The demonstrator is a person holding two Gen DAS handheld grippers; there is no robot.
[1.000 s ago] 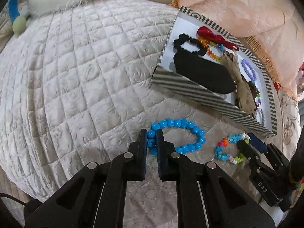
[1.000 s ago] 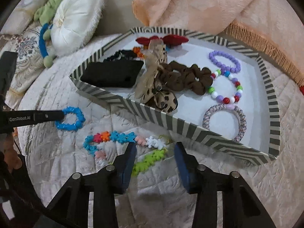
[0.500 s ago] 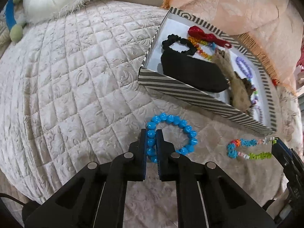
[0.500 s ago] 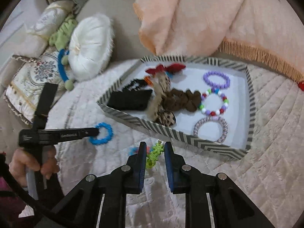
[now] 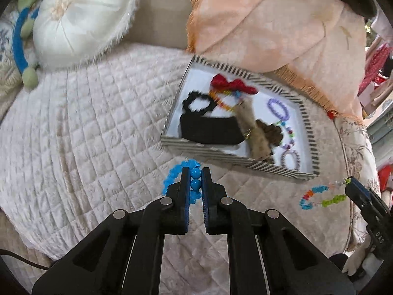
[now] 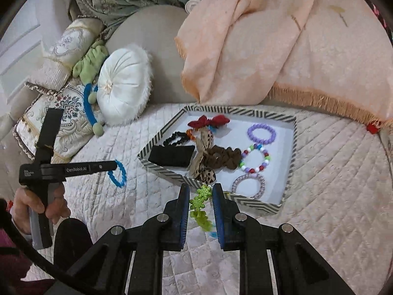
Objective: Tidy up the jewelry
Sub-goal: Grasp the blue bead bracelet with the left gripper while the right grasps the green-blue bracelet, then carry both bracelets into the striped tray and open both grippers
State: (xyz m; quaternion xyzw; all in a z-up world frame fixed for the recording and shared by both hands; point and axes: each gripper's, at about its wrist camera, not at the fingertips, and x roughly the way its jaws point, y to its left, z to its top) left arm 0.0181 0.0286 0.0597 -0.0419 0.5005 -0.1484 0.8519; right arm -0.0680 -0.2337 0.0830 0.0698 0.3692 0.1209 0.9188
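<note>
The blue bead bracelet (image 5: 194, 180) is clamped in the left gripper (image 5: 195, 172), the multicoloured strand (image 6: 200, 198) pinched in the right gripper (image 6: 201, 191); the striped tray (image 6: 292, 147) lies just ahead, nearer the right.

Colours on the quilted bed

The bead bracelet (image 5: 194, 180) is bright blue; the flower chain (image 6: 202, 205) is lime green here, with orange and blue parts in the left view. The tray (image 6: 293, 147) has black-and-white stripes on its wall and a white floor. Inside lie a red bow (image 6: 208, 121), a lilac ring (image 6: 261, 133) and a brown scrunchie (image 6: 224, 158). The quilt (image 5: 86, 127) is pale beige, the shawl (image 6: 258, 49) peach.
</note>
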